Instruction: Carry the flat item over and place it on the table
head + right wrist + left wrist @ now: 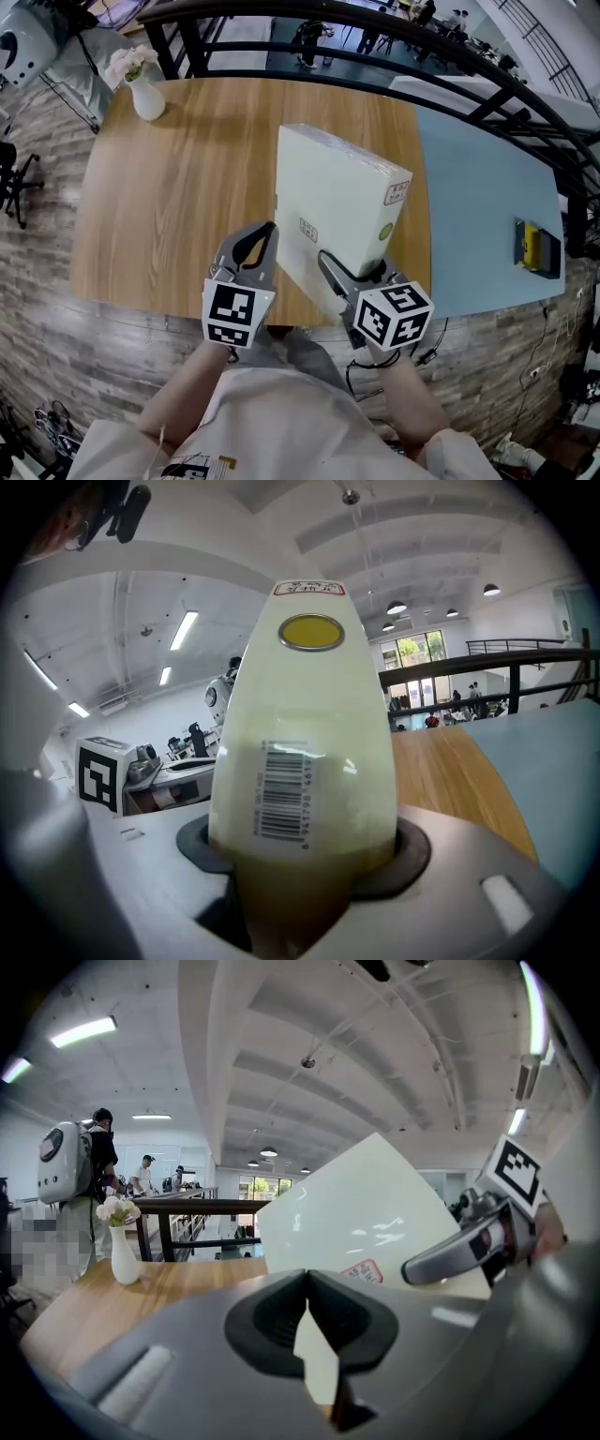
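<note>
Right gripper (pixel 330 270): is pinching the near end of the cream box (pixel 337 187).
Left gripper (pixel 268 234): its jaws are pressing together on the box's thin edge.
Risk: I'm holding the box tilted over the table (pixel 169 206), so it could be slipping.

Head view, your tally:
- One flat cream box (pixel 339 197) wrapped in clear film, centre.
- Two grey two-jaw grippers: left gripper (pixel 264 234) at the box's 7 o'clock, right gripper (pixel 330 266) at its 5 o'clock.
- Two black-and-white marker cubes: left cube (pixel 234 314), right cube (pixel 394 316).
- Two tables: one light wooden table (pixel 169 206), one pale blue table (pixel 478 202) at its 3 o'clock.
- One white vase of pale flowers (pixel 145 92), 11 o'clock.
- One yellow-and-black object (pixel 536 246), 3 o'clock.

Your left gripper view: three people (pixel 101 1147), 9 o'clock.
</note>
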`<action>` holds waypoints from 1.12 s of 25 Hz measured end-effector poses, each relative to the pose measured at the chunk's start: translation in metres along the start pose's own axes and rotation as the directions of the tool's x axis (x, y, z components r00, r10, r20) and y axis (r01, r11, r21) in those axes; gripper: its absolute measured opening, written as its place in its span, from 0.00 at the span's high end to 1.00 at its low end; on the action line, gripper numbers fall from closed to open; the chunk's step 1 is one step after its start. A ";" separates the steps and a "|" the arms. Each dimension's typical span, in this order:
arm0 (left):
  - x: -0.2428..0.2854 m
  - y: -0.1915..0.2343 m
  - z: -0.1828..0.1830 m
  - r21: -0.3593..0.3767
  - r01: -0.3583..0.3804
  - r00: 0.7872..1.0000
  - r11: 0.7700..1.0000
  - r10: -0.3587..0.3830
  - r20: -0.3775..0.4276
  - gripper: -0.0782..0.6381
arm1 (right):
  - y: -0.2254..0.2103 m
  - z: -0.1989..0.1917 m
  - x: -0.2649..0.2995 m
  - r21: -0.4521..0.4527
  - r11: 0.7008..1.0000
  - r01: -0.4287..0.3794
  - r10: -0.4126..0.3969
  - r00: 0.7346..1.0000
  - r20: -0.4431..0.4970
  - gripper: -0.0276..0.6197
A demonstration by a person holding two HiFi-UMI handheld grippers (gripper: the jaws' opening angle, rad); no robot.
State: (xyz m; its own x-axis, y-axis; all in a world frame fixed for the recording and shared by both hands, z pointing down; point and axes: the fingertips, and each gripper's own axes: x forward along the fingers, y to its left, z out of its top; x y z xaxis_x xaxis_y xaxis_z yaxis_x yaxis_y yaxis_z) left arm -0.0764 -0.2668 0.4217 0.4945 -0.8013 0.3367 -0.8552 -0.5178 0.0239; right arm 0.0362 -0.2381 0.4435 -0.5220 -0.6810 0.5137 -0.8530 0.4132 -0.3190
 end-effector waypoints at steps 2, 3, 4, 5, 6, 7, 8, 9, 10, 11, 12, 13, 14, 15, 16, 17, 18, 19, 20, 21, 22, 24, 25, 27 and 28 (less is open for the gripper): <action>0.006 0.002 -0.006 -0.006 -0.002 1.000 1.000 0.001 -0.014 0.89 | -0.005 -0.006 0.009 0.040 0.999 -0.020 0.021 1.000 -0.017 0.49; 0.009 0.002 -0.009 -0.008 -0.002 1.000 1.000 0.002 -0.022 0.89 | -0.008 -0.009 0.013 0.063 0.997 -0.032 0.033 0.999 -0.024 0.49; 0.012 0.003 -0.012 -0.008 -0.002 1.000 1.000 0.001 -0.030 0.89 | -0.011 -0.011 0.017 0.082 0.996 -0.040 0.043 0.999 -0.031 0.49; 0.015 0.003 -0.015 -0.007 -0.002 0.999 1.000 0.002 -0.039 0.89 | -0.014 -0.014 0.021 0.092 0.995 -0.045 0.049 0.998 -0.039 0.49; 0.017 0.004 -0.018 -0.006 -0.002 0.999 1.000 0.002 -0.047 0.89 | -0.016 -0.017 0.025 0.095 0.994 -0.046 0.051 0.998 -0.048 0.49; 0.019 0.004 -0.021 -0.006 -0.003 0.998 1.000 0.003 -0.055 0.89 | -0.018 -0.020 0.028 0.095 0.994 -0.047 0.053 0.997 -0.059 0.49; 0.022 0.005 -0.024 -0.008 -0.004 0.998 1.000 0.003 -0.062 0.89 | -0.021 -0.024 0.032 0.095 0.994 -0.049 0.055 0.996 -0.071 0.49; 0.024 0.006 -0.027 -0.010 -0.004 0.998 1.000 0.003 -0.068 0.89 | -0.023 -0.027 0.035 0.100 0.994 -0.052 0.060 0.995 -0.083 0.49; 0.026 0.006 -0.029 -0.012 -0.003 0.997 1.000 0.002 -0.074 0.89 | -0.025 -0.031 0.039 0.108 0.992 -0.057 0.067 0.994 -0.091 0.49; 0.029 0.007 -0.032 -0.013 -0.002 0.997 1.000 0.001 -0.080 0.89 | -0.027 -0.033 0.043 0.121 0.991 -0.065 0.077 0.992 -0.096 0.49; 0.032 0.008 -0.034 -0.013 -0.001 0.996 1.000 0.000 -0.085 0.89 | -0.028 -0.034 0.047 0.136 0.988 -0.074 0.088 0.991 -0.096 0.49; 0.035 0.008 -0.036 -0.014 0.000 0.996 1.000 -0.001 -0.091 0.89 | -0.030 -0.034 0.051 0.153 0.985 -0.085 0.100 0.991 -0.094 0.49; 0.038 0.009 -0.039 -0.014 0.001 0.995 1.000 -0.003 -0.097 0.89 | -0.031 -0.034 0.055 0.169 0.981 -0.097 0.113 0.989 -0.091 0.49; 0.041 0.010 -0.041 -0.016 0.003 0.995 1.000 -0.005 -0.104 0.89 | -0.031 -0.035 0.059 0.185 0.977 -0.108 0.126 0.988 -0.089 0.49; 0.043 0.010 -0.043 -0.016 0.006 0.994 1.000 -0.007 -0.112 0.89 | -0.032 -0.035 0.062 0.201 0.972 -0.120 0.140 0.986 -0.089 0.49; 0.046 0.010 -0.046 -0.017 0.008 0.993 1.000 -0.010 -0.121 0.89 | -0.032 -0.036 0.065 0.217 0.967 -0.130 0.152 0.984 -0.091 0.49; 0.049 0.010 -0.048 -0.017 0.011 0.992 1.000 -0.013 -0.128 0.89 | -0.033 -0.037 0.068 0.235 0.962 -0.137 0.163 0.982 -0.093 0.48; 0.051 0.010 -0.049 -0.016 0.014 0.991 1.000 -0.016 -0.134 0.89 | -0.035 -0.037 0.070 0.251 0.957 -0.142 0.171 0.981 -0.095 0.48; 0.055 0.010 -0.050 -0.016 0.016 0.990 1.000 -0.018 -0.138 0.89 | -0.037 -0.038 0.072 0.266 0.953 -0.145 0.177 0.980 -0.097 0.48; 0.058 0.009 -0.051 -0.015 0.018 0.990 1.000 -0.020 -0.142 0.89 | -0.039 -0.039 0.074 0.280 0.949 -0.148 0.181 0.979 -0.097 0.48; 0.060 0.009 -0.052 -0.015 0.019 0.989 1.000 -0.021 -0.145 0.89 | -0.043 -0.039 0.076 0.293 0.944 -0.150 0.185 0.978 -0.097 0.48; 0.065 0.008 -0.055 -0.017 0.021 0.988 1.000 -0.023 -0.152 0.89 | -0.050 -0.042 0.078 0.323 0.934 -0.151 0.191 0.977 -0.096 0.47; 0.067 0.007 -0.056 -0.018 0.022 0.987 1.000 -0.025 -0.156 0.89 | -0.053 -0.043 0.080 0.338 0.929 -0.151 0.194 0.976 -0.096 0.46; 0.071 0.007 -0.058 -0.020 0.027 0.986 0.999 -0.030 -0.165 0.89 | -0.060 -0.045 0.082 0.366 0.918 -0.150 0.198 0.975 -0.098 0.45; 0.073 0.007 -0.059 -0.020 0.030 0.985 0.999 -0.033 -0.171 0.89 | -0.064 -0.046 0.083 0.378 0.914 -0.148 0.199 0.975 -0.100 0.45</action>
State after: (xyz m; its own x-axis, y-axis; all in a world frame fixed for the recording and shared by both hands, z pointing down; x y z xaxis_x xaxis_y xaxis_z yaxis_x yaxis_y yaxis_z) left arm -0.0553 -0.3112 0.5024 0.4884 -0.7210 0.4915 -0.8431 -0.5352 0.0527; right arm 0.0471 -0.2929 0.5435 -0.6793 -0.5210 0.5168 -0.7004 0.2499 -0.6686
